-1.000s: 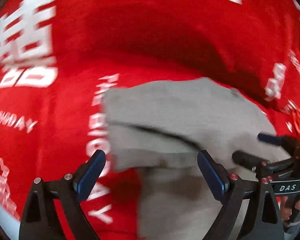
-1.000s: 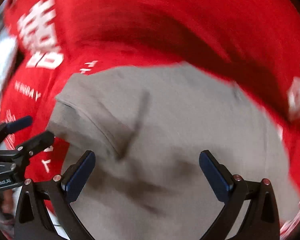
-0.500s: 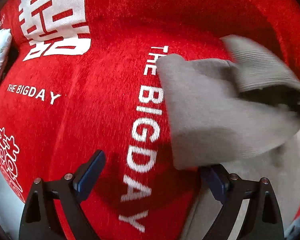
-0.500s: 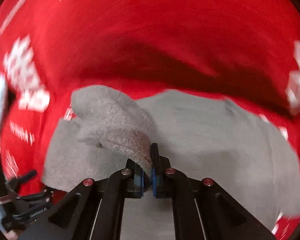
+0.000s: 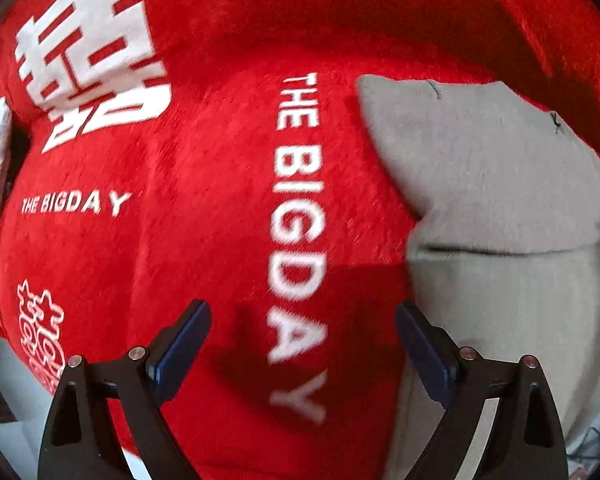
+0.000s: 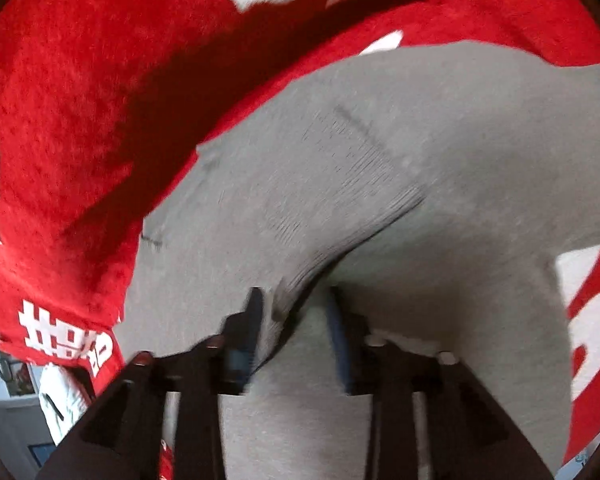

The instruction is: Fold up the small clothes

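The left claw [image 5: 302, 354] hangs released, fingers wide apart, over the red blanket [image 5: 204, 208] with white lettering; the grey garment [image 5: 496, 184] lies just right of it, a flap folded over. The right claw [image 6: 294, 322] has a small gap between its fingers, the garment's ribbed edge [image 6: 340, 216] lying between them, blurred.
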A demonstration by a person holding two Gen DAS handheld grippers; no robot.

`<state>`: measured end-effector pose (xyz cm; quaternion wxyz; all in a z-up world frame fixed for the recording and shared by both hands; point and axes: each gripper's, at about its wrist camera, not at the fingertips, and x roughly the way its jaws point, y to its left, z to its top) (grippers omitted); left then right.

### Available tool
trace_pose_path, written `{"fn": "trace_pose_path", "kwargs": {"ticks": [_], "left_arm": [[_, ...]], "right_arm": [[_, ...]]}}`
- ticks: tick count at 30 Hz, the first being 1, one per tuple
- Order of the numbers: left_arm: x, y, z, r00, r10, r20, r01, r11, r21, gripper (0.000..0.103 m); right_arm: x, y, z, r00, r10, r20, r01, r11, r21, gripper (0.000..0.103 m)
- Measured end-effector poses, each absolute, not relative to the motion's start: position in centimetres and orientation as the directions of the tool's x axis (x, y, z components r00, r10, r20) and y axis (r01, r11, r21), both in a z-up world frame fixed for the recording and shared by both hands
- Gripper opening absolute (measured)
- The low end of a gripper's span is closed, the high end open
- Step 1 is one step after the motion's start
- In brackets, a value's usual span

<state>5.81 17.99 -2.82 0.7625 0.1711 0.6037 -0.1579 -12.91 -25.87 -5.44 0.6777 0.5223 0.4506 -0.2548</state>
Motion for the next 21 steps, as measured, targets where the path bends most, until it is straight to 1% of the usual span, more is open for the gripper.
{"fn": "trace_pose_path", "kwargs": {"ticks": [3, 4, 7, 10, 13, 17, 18, 20, 21], "left_arm": [[6.9, 19.2, -1.8, 0.196, -0.065, -0.978, 0.415, 0.909, 0.023, 0.093], [7.6, 19.2, -1.6, 0.187, -0.083, -0.979, 0.401, 0.916, -0.001, 0.093], [10.5, 18.3, -1.5, 0.165, -0.141, -0.976, 0.374, 0.925, -0.071, 0.093], [13.5, 16.4, -2.0, 0.148, -0.193, -0.970, 0.366, 0.922, -0.128, 0.093], [16.3, 13.9, -3.5, 0.100, -0.219, -0.971, 0.377, 0.911, -0.166, 0.093], [18.4, 11.4, -5.3, 0.043, -0.222, -0.974, 0.380, 0.905, -0.190, 0.093], [18.7, 10.8, -5.9, 0.026, -0.221, -0.975, 0.388, 0.901, -0.193, 0.093], [19.0, 10.3, -6.4, 0.012, -0.216, -0.976, 0.396, 0.898, -0.193, 0.093], [19.0, 10.1, -6.7, 0.008, -0.216, -0.976, 0.395, 0.898, -0.195, 0.082]], "right_arm": [[-13.9, -27.1, -5.0, 0.432, 0.083, -0.898, 0.853, 0.286, 0.437, 0.042], [-14.3, -27.1, -5.0, 0.457, 0.110, -0.883, 0.845, 0.256, 0.469, 0.042], [-13.3, -23.9, -5.1, 0.507, 0.237, -0.829, 0.788, 0.262, 0.557, 0.042], [-10.7, -17.9, -5.5, 0.544, 0.409, -0.732, 0.696, 0.267, 0.666, 0.042], [-7.2, -11.3, -7.1, 0.563, 0.550, -0.616, 0.629, 0.199, 0.752, 0.042], [-3.0, -6.5, -9.9, 0.598, 0.593, -0.539, 0.610, 0.099, 0.786, 0.042], [-1.2, -5.4, -11.6, 0.607, 0.591, -0.531, 0.613, 0.077, 0.786, 0.042], [-0.3, -4.7, -12.7, 0.621, 0.578, -0.530, 0.628, 0.039, 0.778, 0.042], [-0.1, -4.6, -13.1, 0.635, 0.564, -0.528, 0.634, 0.011, 0.773, 0.042]]}}
